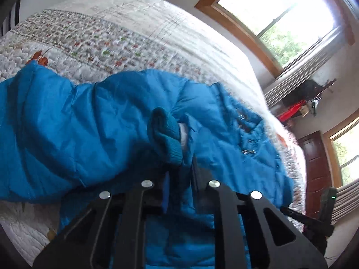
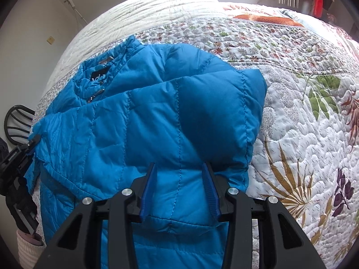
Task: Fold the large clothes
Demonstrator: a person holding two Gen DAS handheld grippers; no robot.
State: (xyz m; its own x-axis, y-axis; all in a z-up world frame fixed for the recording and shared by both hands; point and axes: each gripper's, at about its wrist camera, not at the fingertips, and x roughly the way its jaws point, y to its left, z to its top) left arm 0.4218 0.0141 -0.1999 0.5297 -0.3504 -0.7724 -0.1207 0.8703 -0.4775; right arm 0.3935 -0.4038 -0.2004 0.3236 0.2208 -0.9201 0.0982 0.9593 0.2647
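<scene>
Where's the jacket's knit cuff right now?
In the left wrist view the knit cuff sits mid-frame, just ahead of the left gripper, lying on the blue jacket spread over the floral quilt.

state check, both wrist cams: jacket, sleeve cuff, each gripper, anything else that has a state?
jacket: lying on the bed, sleeve folded across the body, collar zip open
knit cuff: at the left fingertips
left gripper: closed on jacket fabric
right gripper: open, over the jacket
quilt: spread flat
window: cannot tell
</scene>
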